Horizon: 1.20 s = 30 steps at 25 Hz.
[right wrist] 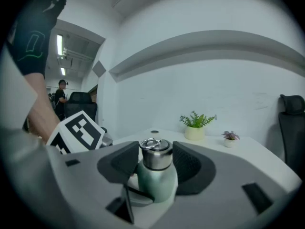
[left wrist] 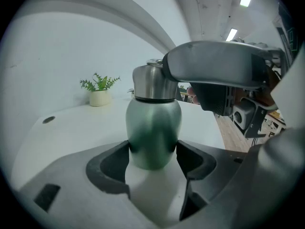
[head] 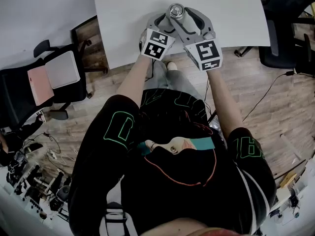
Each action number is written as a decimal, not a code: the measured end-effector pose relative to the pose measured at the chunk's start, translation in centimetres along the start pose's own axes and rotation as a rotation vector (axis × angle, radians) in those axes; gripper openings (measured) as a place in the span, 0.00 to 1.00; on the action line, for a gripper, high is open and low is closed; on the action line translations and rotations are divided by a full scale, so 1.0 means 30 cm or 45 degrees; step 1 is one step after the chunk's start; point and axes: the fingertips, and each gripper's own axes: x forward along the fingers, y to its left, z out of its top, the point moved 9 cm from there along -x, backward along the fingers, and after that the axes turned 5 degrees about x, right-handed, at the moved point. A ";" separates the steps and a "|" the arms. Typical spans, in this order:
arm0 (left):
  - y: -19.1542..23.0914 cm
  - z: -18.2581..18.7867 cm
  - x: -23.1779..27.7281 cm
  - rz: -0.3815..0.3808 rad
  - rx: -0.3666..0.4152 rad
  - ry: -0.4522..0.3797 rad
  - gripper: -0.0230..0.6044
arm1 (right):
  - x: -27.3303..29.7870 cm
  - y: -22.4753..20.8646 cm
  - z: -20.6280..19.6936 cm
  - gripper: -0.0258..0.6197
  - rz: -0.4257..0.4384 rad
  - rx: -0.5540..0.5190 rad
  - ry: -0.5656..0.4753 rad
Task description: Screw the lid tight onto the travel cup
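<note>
the person stands at a white tabletop (head: 123, 14) with both grippers brought together over its near edge. the cup (left wrist: 152, 128), green with a steel lid (right wrist: 156, 157), stands upright on the tabletop between them. the left gripper (left wrist: 152, 151) has its jaws closed on the lower part of the green body, the dark pads (left wrist: 121, 162) pressing in on either side. the right gripper (right wrist: 155, 160) sits higher, its jaws closed around the lid, whose ring lies flat on top. both sets of jaws stand fairly wide, since the cup fills them. a potted plant (right wrist: 195, 127) and a smaller one (right wrist: 230, 138) stand well back on the tabletop. an office chair (head: 49, 80) sits on the wood floor to the person's left.
</note>
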 end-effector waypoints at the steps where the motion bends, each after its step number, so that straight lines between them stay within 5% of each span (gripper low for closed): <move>1: -0.001 -0.001 0.002 -0.001 0.001 0.000 0.55 | -0.006 -0.009 0.005 0.40 0.036 -0.015 0.002; 10: -0.001 0.001 0.010 -0.006 0.003 0.000 0.55 | -0.013 -0.138 0.072 0.39 0.390 -0.213 0.074; 18: 0.004 0.000 0.008 -0.017 -0.009 0.009 0.55 | 0.050 -0.181 0.060 0.39 0.689 -0.253 0.235; 25: -0.003 -0.005 0.017 -0.022 -0.016 0.009 0.55 | 0.073 -0.192 0.040 0.37 0.776 -0.171 0.227; 30: 0.000 0.004 0.010 -0.019 -0.016 0.008 0.55 | 0.064 -0.166 0.040 0.37 0.653 -0.131 0.200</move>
